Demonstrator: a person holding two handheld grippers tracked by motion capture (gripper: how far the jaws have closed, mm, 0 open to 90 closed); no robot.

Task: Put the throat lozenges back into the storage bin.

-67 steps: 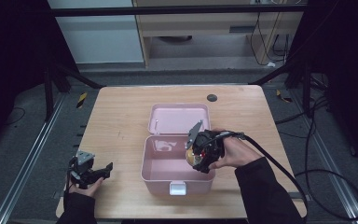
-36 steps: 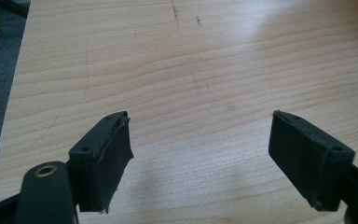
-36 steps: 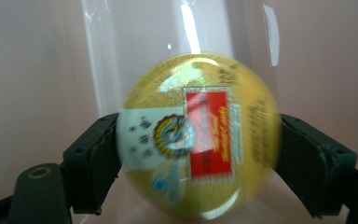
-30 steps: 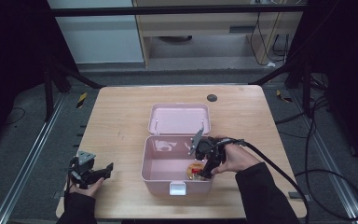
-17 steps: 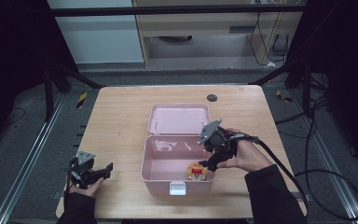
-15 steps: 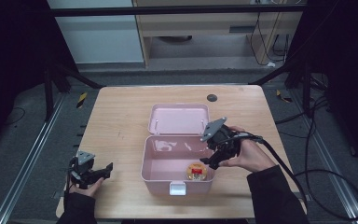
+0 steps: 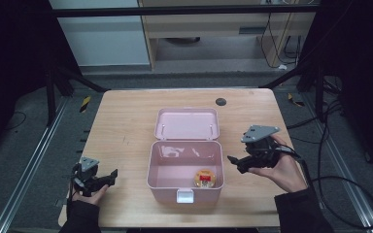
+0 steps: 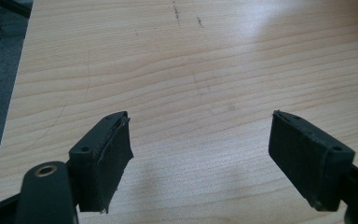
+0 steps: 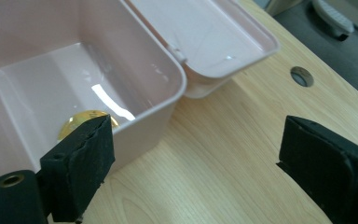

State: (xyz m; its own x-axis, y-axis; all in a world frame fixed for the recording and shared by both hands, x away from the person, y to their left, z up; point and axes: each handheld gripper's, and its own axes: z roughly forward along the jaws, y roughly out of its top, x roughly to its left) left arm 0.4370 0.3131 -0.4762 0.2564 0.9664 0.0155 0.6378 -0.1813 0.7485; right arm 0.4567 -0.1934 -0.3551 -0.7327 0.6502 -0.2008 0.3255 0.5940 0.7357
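A pink box point(image 7: 184, 187) stands open mid-table, its lid point(image 7: 187, 124) laid flat behind it. A small round gold item with a red mark point(image 7: 204, 177) lies on the box floor near the front right corner; its gold edge point(image 9: 81, 119) peeks out behind one jaw in the right gripper view. My right gripper point(image 7: 234, 163) hovers just right of the box, open and empty, jaws pointing at the box wall point(image 9: 154, 126). My left gripper point(image 7: 110, 175) rests low at the table's front left, open over bare wood point(image 8: 200, 93).
A dark round hole point(image 7: 220, 101) point(image 9: 300, 76) sits in the tabletop behind the lid. Metal frame rails point(image 7: 29, 160) run along the table's left and right sides. A cable point(image 7: 335, 179) trails from the right gripper off the right edge.
The right gripper held the gold item over the box, let it go inside, then drew back to the right and opened. The left gripper stayed put.
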